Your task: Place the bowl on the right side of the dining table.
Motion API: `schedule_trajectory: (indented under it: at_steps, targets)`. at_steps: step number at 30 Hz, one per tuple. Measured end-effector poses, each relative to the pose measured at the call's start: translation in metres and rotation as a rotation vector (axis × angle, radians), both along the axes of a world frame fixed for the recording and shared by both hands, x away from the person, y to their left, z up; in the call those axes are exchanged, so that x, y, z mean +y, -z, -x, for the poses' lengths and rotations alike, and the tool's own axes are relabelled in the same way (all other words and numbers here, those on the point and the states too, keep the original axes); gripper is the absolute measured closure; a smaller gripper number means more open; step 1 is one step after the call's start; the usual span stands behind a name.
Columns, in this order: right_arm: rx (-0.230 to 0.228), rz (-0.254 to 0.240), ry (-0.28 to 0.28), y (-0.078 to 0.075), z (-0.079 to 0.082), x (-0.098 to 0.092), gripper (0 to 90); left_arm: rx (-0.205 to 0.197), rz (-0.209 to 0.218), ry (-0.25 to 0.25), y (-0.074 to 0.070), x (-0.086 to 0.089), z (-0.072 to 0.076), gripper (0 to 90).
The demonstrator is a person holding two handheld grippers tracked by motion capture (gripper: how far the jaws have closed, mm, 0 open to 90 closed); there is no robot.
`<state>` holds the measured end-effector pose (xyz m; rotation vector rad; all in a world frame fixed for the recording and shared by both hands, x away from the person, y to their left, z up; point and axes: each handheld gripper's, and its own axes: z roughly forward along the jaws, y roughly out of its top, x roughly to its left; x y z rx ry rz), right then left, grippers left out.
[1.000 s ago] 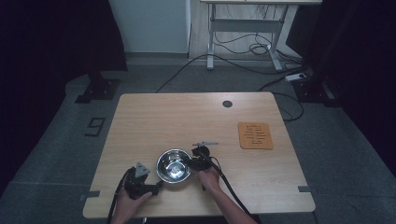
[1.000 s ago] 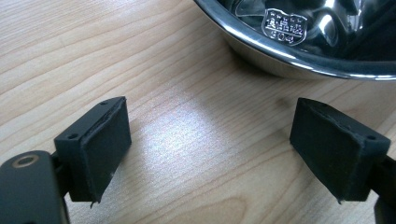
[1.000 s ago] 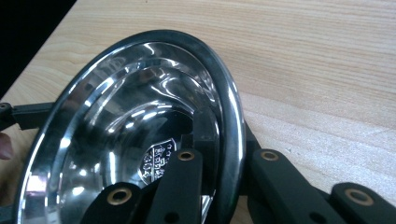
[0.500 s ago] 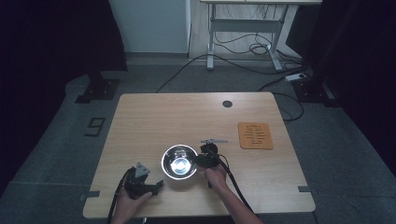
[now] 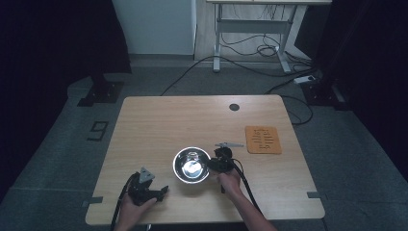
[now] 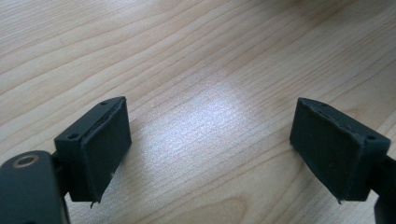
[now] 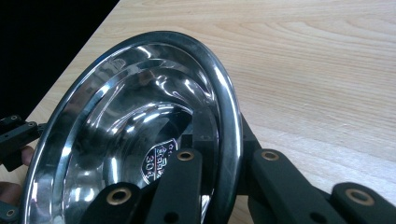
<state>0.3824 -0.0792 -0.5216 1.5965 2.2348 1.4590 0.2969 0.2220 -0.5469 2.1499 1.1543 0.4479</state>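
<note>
The shiny round steel bowl (image 7: 140, 135) has a small round stamp on its bottom with the number "304". The other tiny letters are too small to read.

Our left gripper (image 5: 161, 191) rests low near the table's front edge, held in our left hand (image 5: 132, 206), jaws spread wide with nothing between them. Our right gripper (image 5: 210, 164), in our right hand (image 5: 230, 181), has its jaws clamped on the bowl (image 5: 191, 165) rim.
</note>
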Motion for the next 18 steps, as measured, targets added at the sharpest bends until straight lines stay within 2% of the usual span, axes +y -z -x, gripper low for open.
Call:
schedule_trajectory:
  at_steps: [18]
  targets:
    - [-0.020, -0.034, 0.033, -0.002, -0.001, -0.030, 85.4, 0.000, 0.000, 0.000, 0.000, 0.000, 0.000, 12.1]
